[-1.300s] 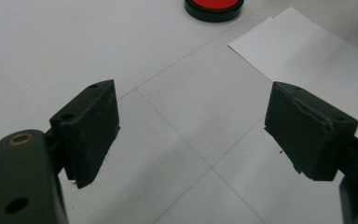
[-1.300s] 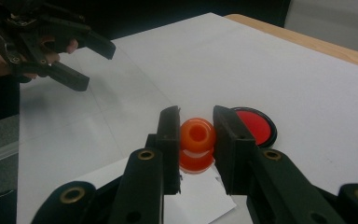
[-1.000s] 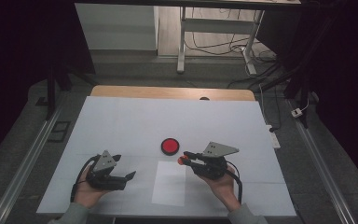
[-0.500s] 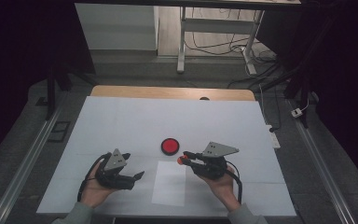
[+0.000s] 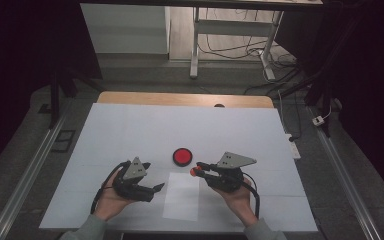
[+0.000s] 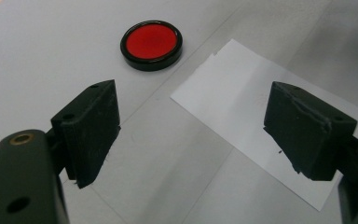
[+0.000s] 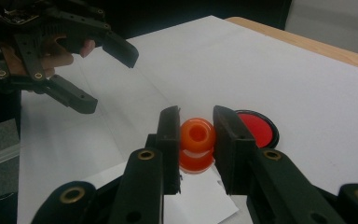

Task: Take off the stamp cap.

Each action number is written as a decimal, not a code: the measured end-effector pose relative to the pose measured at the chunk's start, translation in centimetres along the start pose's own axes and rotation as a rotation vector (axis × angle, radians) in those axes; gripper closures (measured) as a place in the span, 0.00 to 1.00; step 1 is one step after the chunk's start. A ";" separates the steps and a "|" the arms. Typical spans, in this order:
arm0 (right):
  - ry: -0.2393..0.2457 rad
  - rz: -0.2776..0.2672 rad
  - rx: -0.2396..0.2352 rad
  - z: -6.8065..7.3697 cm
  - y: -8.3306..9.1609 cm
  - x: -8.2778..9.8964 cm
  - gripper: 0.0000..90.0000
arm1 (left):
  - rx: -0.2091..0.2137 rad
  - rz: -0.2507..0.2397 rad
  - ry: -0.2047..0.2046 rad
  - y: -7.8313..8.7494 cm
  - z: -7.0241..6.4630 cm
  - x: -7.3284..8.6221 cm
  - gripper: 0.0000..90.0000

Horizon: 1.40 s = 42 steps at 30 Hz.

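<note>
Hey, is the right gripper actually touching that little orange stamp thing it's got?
Touching. In the right gripper view, the right gripper has both black jaws pressed flat against the sides of the orange stamp, with no gap showing on either side.

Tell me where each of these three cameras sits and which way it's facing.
High view: above the person's side, looking forward and down on the white table; both hands and forearms show.
Left gripper view: rides the left gripper, open, looking at the red pad and the paper sheet.
Right gripper view: rides the right gripper, shut on an orange stamp; the other hand shows.
All three share the red pad.
</note>
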State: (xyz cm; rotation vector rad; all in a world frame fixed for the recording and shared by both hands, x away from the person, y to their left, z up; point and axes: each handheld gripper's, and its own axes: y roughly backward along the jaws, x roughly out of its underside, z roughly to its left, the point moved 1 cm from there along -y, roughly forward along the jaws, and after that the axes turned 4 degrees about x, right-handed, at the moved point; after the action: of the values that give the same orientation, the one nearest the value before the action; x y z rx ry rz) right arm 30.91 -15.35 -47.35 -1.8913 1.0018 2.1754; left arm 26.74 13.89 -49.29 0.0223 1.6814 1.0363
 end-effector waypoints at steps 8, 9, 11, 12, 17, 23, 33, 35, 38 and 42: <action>-0.002 -0.004 0.001 -0.1 0.0 0.0 0.80 | 0.009 0.003 -0.008 -0.3 -0.1 -0.5 0.21; -0.003 -0.003 0.002 -0.1 0.0 0.0 0.80 | 0.011 0.003 -0.009 -0.4 -0.1 -0.5 0.21; -0.003 -0.004 0.003 -0.1 0.1 0.0 0.80 | 0.012 0.003 -0.011 -0.6 -0.2 -0.7 0.21; -0.002 -0.004 0.003 -0.1 0.1 0.0 0.80 | 0.012 0.006 -0.015 -0.6 -0.3 -0.8 0.21; 0.000 0.001 0.002 0.0 0.0 0.0 0.80 | 0.023 0.007 -0.031 -1.0 -0.7 -1.3 0.21; 0.001 0.001 0.002 0.0 0.0 0.0 0.80 | 0.033 0.004 -0.045 -1.4 -1.1 -2.0 0.21; 0.002 0.001 0.004 0.0 0.0 0.0 0.80 | 0.051 -0.001 -0.089 -2.2 -2.0 -3.6 0.21; 0.002 0.002 0.004 0.0 0.0 0.0 0.80 | 0.055 0.002 -0.097 -2.5 -2.1 -3.9 0.21; 0.004 0.004 0.004 0.0 -0.1 0.0 0.80 | 0.059 0.004 -0.101 -2.9 -2.3 -4.3 0.21; 0.003 0.004 0.005 0.0 -0.1 0.1 0.80 | 0.064 0.011 -0.118 -3.5 -2.7 -4.8 0.21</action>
State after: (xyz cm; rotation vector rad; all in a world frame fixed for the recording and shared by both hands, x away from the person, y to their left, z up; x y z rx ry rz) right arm 30.95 -15.28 -47.45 -1.8923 1.0112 2.1704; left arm 28.18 7.72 -47.79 0.1325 1.6081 0.9701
